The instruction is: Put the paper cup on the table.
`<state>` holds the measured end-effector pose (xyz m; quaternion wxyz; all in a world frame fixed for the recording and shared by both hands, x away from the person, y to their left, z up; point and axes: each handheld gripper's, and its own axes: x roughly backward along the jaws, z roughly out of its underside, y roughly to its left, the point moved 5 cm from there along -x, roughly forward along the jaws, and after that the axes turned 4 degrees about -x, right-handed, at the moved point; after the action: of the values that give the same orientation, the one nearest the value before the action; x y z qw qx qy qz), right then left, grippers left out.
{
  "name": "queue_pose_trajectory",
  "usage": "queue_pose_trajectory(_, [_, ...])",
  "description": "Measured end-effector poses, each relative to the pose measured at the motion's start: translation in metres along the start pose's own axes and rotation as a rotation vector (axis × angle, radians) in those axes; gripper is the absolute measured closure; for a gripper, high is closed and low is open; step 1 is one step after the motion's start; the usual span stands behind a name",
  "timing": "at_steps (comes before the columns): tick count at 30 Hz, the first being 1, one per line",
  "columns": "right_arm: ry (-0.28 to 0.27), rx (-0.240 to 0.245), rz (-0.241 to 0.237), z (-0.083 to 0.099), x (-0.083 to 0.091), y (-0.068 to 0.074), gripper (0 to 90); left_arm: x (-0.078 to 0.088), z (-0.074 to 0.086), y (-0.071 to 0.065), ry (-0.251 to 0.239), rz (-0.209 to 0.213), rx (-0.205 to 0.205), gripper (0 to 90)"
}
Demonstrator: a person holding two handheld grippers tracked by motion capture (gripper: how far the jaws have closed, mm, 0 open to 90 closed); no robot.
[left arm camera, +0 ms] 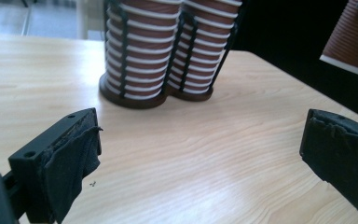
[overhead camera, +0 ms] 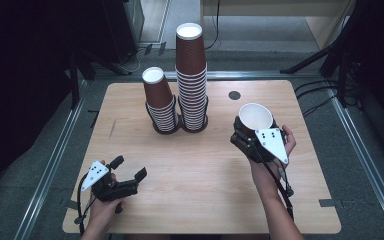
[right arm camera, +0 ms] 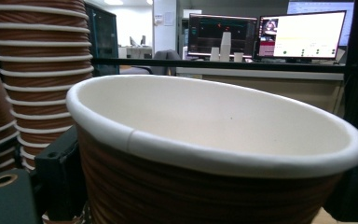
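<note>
Two stacks of upside-down brown paper cups stand side by side at the table's back middle: a short stack [overhead camera: 160,102] and a tall stack [overhead camera: 191,75], both seen close in the left gripper view [left arm camera: 156,51]. My right gripper [overhead camera: 254,136] is shut on a single brown cup [overhead camera: 255,117], held mouth up to the right of the stacks; its white inside [right arm camera: 205,119] looms in the right gripper view. My left gripper [overhead camera: 128,168] rests low near the table's front left, open, with nothing between its pads [left arm camera: 70,158].
The wooden table [overhead camera: 205,200] has a dark round hole [overhead camera: 234,95] near its back edge. Black stand legs and cables lie on the floor around it. Monitors [right arm camera: 265,35] on a desk show far behind the held cup.
</note>
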<state>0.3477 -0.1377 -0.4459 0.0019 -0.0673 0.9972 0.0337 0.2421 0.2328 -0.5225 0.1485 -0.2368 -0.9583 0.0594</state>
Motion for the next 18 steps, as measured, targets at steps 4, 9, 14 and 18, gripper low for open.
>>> queue_pose_trajectory(4, [0.014, 0.006, 0.032, 0.006, -0.006, -0.011, 8.6, 0.009, 0.003, 0.005, -0.012, -0.031, 0.005, 0.0])
queue_pose_trajectory(9, [0.023, 0.021, 0.052, 0.018, -0.014, -0.023, 8.7, 0.017, 0.016, 0.017, -0.011, -0.106, -0.011, 0.0])
queue_pose_trajectory(14, [0.031, 0.018, 0.04, 0.029, -0.023, -0.03, 8.9, 0.021, 0.025, 0.031, -0.015, -0.153, -0.015, 0.0])
queue_pose_trajectory(18, [0.045, 0.023, 0.049, 0.037, -0.03, -0.034, 9.0, 0.024, 0.03, 0.039, -0.002, -0.192, -0.041, 0.0])
